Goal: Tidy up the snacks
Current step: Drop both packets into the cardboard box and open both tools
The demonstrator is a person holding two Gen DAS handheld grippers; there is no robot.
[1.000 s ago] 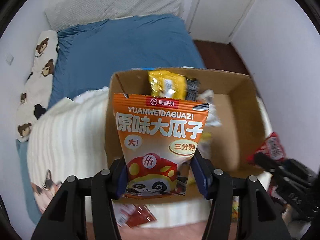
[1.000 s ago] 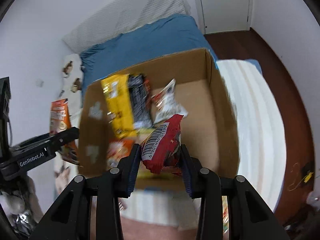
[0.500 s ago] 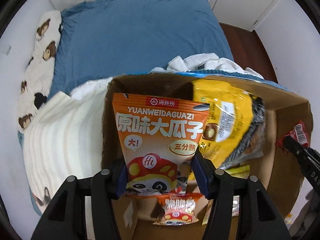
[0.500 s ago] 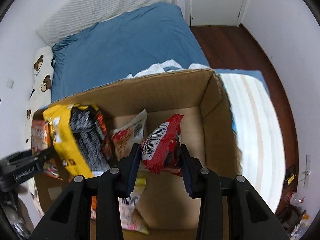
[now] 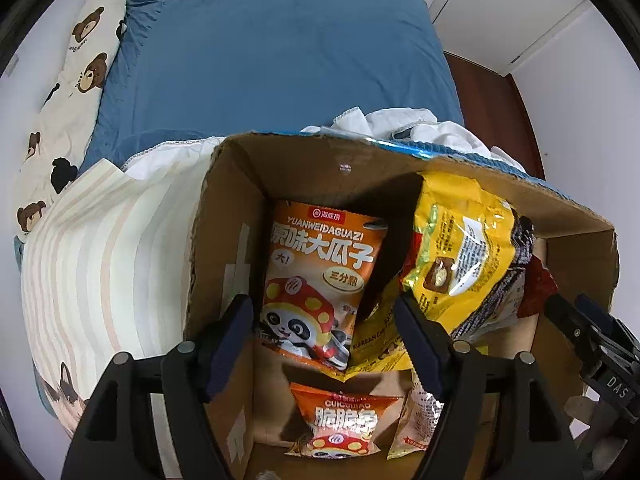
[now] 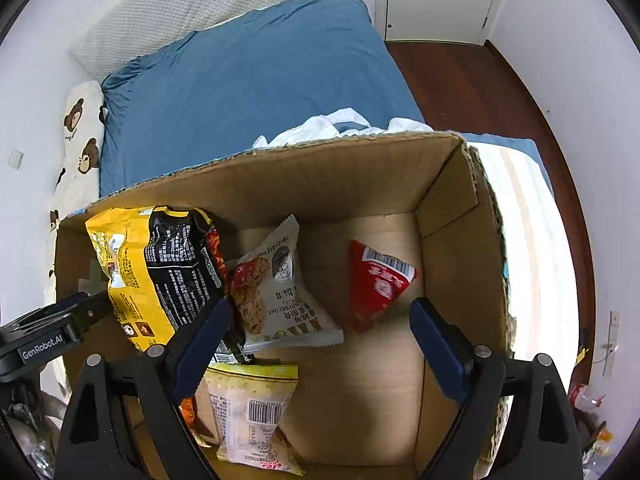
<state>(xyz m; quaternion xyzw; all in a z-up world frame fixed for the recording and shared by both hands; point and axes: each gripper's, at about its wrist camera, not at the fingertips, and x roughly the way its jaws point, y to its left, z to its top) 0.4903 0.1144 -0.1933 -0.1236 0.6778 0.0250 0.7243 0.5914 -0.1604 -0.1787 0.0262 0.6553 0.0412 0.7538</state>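
Note:
An open cardboard box (image 5: pixel 224 240) holds several snack packets. In the left wrist view my left gripper (image 5: pixel 322 308) hangs over the box's left end, its jaws opening. The orange sunflower-seed packet (image 5: pixel 320 280) lies loose below them against the box wall, and the pads do not touch it. In the right wrist view my right gripper (image 6: pixel 320 312) is over the same box (image 6: pixel 340 176) with its jaws opening wide. The red packet (image 6: pixel 376 280) rests free on the box floor. A big yellow bag (image 6: pixel 152 272) leans between the two grippers.
The box also holds an oat cookie packet (image 6: pixel 280 288), a pale packet (image 6: pixel 252 408) and a small orange packet (image 5: pixel 344 420). It sits on a striped blanket (image 5: pixel 100 260) on a blue bed (image 5: pixel 260 60). A bear-print pillow (image 5: pixel 76 80) lies left, wooden floor (image 6: pixel 480 88) right.
Both grippers came down over the box and let go. The orange packet dropped from the left jaws and the red packet from the right jaws onto the box floor.

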